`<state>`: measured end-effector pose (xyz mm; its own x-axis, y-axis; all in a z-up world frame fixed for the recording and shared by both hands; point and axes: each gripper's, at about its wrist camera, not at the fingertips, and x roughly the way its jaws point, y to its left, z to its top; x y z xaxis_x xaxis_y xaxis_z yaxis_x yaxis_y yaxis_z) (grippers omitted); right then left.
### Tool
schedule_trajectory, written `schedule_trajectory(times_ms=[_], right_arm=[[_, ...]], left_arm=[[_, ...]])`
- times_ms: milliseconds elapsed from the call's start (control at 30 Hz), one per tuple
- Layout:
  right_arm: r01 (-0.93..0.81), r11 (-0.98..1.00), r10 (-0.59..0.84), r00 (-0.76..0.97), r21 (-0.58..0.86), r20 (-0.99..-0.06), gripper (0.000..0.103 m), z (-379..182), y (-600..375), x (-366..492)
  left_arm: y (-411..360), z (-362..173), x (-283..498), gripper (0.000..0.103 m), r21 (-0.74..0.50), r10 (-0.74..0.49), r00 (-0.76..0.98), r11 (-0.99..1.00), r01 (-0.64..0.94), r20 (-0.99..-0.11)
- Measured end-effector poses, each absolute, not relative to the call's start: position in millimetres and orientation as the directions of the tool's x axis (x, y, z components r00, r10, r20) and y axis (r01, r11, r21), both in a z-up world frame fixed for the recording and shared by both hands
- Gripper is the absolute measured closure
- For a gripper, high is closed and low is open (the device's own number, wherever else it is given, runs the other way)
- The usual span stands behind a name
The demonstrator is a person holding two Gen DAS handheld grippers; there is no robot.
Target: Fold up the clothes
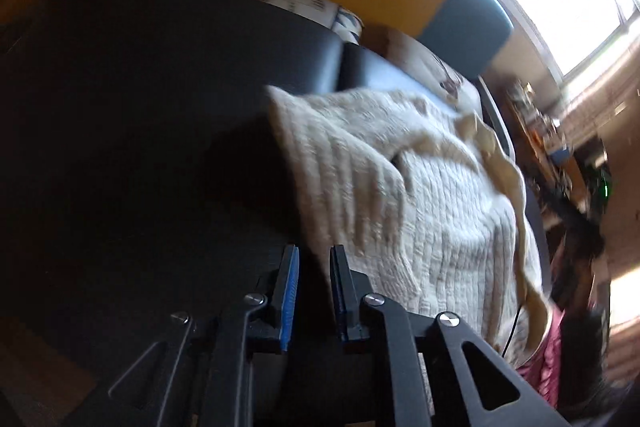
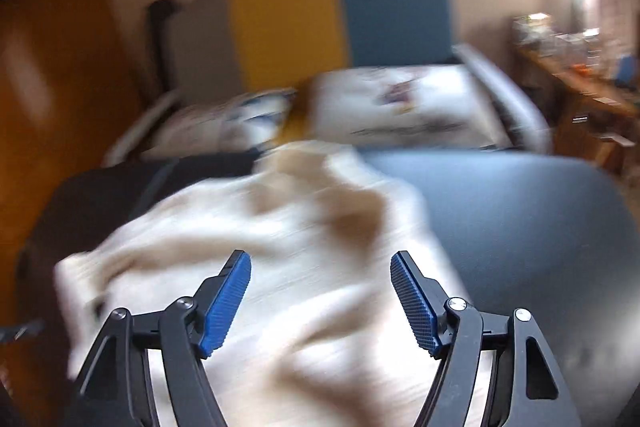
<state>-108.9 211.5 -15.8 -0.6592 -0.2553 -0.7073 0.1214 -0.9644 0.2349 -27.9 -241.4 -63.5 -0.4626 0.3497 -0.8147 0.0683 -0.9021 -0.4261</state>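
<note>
Cream ribbed knit sweater (image 1: 404, 187) lying rumpled on dark round tabletop (image 1: 140, 107), frame centre; partly folded at best, edges uneven. Left claw (image 1: 314, 259) narrow gap, empty; right claw (image 2: 320, 267) wide, empty above sweater. Smoothing + final fold prob. left.

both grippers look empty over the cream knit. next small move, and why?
Probably bring the left gripper onto the near edge of the cream knit garment and pinch it. Its jaws stand slightly apart with nothing between them, just left of that edge. The right gripper is wide open above the cloth, also empty. The knit looks rumpled on the dark table, so another fold likely needs a fresh grip.
</note>
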Motion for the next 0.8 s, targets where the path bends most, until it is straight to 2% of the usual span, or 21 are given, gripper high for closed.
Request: schedule_trajectory(times_ms=[133, 167, 300, 367, 600, 700, 733, 767, 800], right_arm=[[0.258, -0.904, -0.426, -0.534, 0.34, -0.73, 0.03, -40, 146, -81], [0.28, -0.894, -0.446, -0.503, 0.349, -0.74, 0.03, -47, 132, -73], [0.308, -0.877, -0.471, -0.405, 0.368, -0.783, 0.03, -74, 98, -46], [0.304, -0.88, -0.464, -0.388, 0.365, -0.796, 0.03, -82, 95, -42], [0.252, -0.891, -0.45, -0.383, 0.378, -0.807, 0.029, -91, 102, -38], [0.251, -0.899, -0.433, -0.382, 0.359, -0.817, 0.029, -88, 102, -39], [0.252, -0.902, -0.426, -0.384, 0.351, -0.819, 0.029, -88, 102, -41], [0.253, -0.903, -0.422, -0.386, 0.346, -0.82, 0.029, -88, 100, -46], [0.255, -0.904, -0.422, -0.389, 0.344, -0.819, 0.029, -88, 97, -49]], left_arm=[[-230, -71, -45, 0.079, -0.401, 0.344, -0.454, -0.916, 0.031, -0.822], [-229, -75, -49, 0.073, -0.399, 0.344, -0.456, -0.917, 0.025, -0.821], [-238, -93, -66, 0.062, -0.458, 0.413, -0.458, -0.889, -0.015, -0.787], [-238, -103, -75, 0.052, -0.499, 0.473, -0.43, -0.864, -0.058, -0.769], [-239, -129, -97, 0.051, -0.592, 0.559, -0.408, -0.804, -0.055, -0.722], [-233, -130, -95, 0.065, -0.557, 0.515, -0.445, -0.829, -0.042, -0.733], [-230, -130, -94, 0.09, -0.546, 0.502, -0.444, -0.837, -0.035, -0.742], [-228, -130, -94, 0.097, -0.535, 0.491, -0.44, -0.844, -0.026, -0.752], [-226, -126, -90, 0.098, -0.526, 0.48, -0.459, -0.85, -0.031, -0.748]])
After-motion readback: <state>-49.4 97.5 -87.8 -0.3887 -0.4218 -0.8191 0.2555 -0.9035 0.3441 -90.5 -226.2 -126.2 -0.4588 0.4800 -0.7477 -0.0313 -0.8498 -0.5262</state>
